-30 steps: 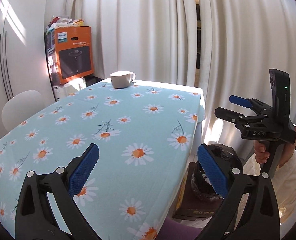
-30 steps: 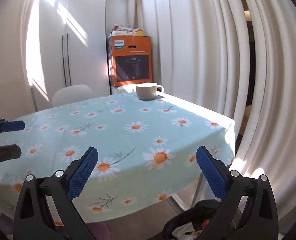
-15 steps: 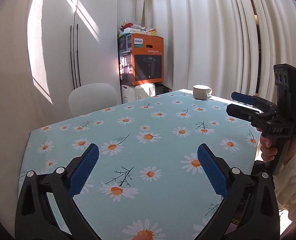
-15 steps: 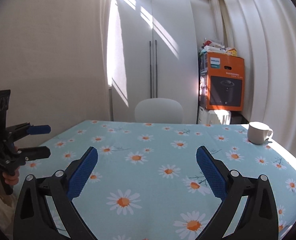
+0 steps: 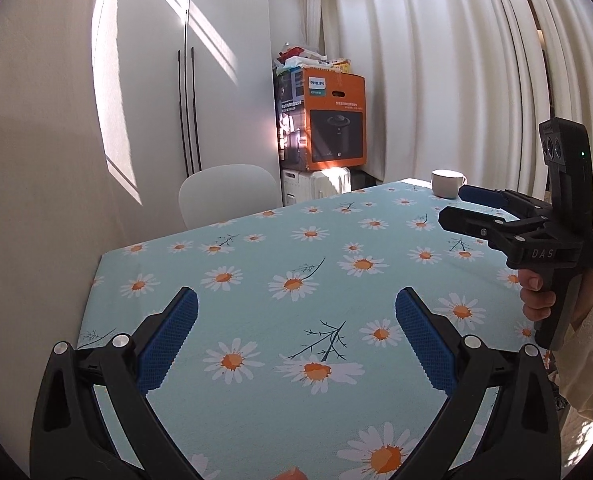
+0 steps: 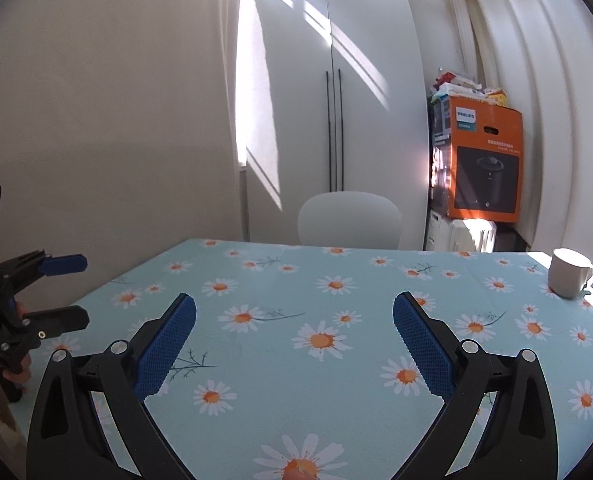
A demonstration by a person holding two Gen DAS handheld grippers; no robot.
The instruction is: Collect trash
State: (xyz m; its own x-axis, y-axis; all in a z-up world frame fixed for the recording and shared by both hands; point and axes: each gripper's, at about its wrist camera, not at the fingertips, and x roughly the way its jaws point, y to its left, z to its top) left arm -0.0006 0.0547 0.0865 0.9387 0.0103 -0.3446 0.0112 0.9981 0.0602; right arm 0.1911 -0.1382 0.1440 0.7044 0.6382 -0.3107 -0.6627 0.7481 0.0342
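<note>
Daisy-print cloth in pale blue covers the counter (image 5: pixel 256 320), and both wrist views look across it toward a white wall with tall cupboard doors. The left hand-held gripper (image 5: pixel 296 332) hovers over the near part of the counter with its blue-padded fingers spread wide and nothing between them. The right hand-held gripper (image 6: pixel 294 334) is likewise wide and holds nothing; in the left wrist view it shows at the right edge, gripped by a hand (image 5: pixel 540 292) in a pale sleeve, its jaws apart above the cloth. A white cup (image 6: pixel 570 278) stands near the far right corner of the counter, in sunlight. A white chair (image 6: pixel 348 220) is pushed up to the far side. Behind it, in the corner, an orange carton (image 6: pixel 484 172) sits on a white appliance, with packets heaped on top. White curtains (image 5: pixel 436 80) hang along the right. No piece of trash can be made out on the cloth in either view, so I cannot tell where it lies
</note>
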